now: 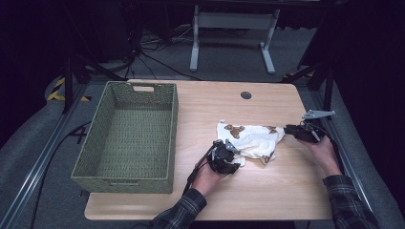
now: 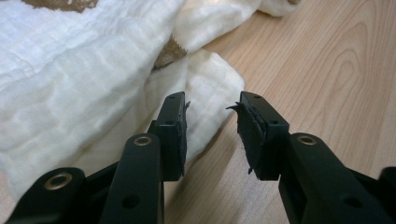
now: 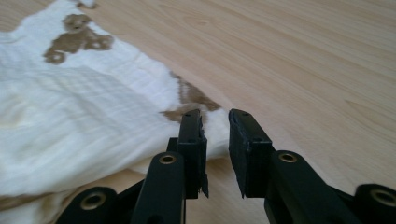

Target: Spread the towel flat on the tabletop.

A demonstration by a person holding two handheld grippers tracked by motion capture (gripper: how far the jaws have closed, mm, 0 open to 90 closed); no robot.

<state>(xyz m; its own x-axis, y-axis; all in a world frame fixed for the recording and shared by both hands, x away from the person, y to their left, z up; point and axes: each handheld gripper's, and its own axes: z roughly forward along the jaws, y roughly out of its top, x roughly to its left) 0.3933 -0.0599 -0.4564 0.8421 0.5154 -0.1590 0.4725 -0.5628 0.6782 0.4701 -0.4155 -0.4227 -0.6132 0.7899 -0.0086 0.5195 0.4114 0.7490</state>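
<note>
A white muslin cloth (image 1: 253,138) printed with brown bears lies crumpled on the wooden table (image 1: 267,191), right of centre. My left gripper (image 1: 234,151) sits at the cloth's near left corner. In the left gripper view its jaws (image 2: 210,116) stand apart, with a folded cloth corner (image 2: 205,79) lying just beyond them, unpressed. My right gripper (image 1: 288,130) is at the cloth's right corner. Its jaws (image 3: 215,121) show a narrow gap, and the cloth's brown-printed corner (image 3: 187,100) lies at the tip of one jaw, not pinched.
A large green woven basket (image 1: 174,124) stands on the left part of the table, nothing in it. A round cable hole (image 1: 246,95) sits near the far edge. Bare wood lies in front of the cloth and to its right.
</note>
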